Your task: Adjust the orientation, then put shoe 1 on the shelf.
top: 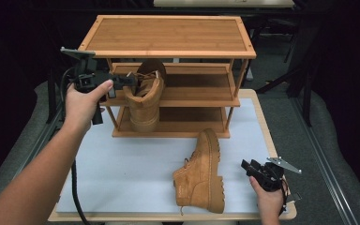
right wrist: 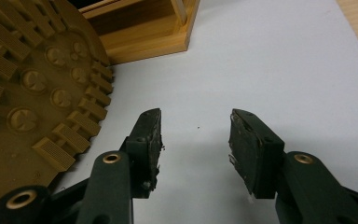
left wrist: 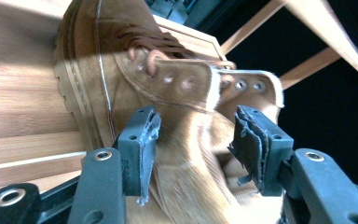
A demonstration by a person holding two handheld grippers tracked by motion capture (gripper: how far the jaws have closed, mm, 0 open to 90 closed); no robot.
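- Boot on rack [top: 143,101]: tan suede, upright on middle shelf of wooden shoe rack [top: 168,37], toe pointing away from the person, heel twd front edge. Sits at left end of shelf, beside the left post.
- L gripper [top: 130,80]: held level in left hand [top: 82,103], reaching in from rack's left side at collar height of that boot.
- L gripper view: jaws spread wide, one pad [left wrist: 142,144] on each side of the boot's ankle collar [left wrist: 196,84]. Collar lies between the pads w/ a visible gap at the right pad; no squeeze seen on the suede. Contact at the left pad can't be judged.
- Eyelets and brown lace [left wrist: 156,46] visible above the collar in same view.
- Second boot [top: 201,173]: same type, lying on its side on white table mat [top: 122,173], sole facing right, toe twd the rack, just in front of the bottom shelf.
- R gripper [top: 251,166]: in right hand [top: 267,199] at near right corner of mat, just beside the lying boot's sole, apart from it.
- R gripper view: jaws spread, bare mat between the pads; lugged sole [right wrist: 28,102] close at left, not touching.
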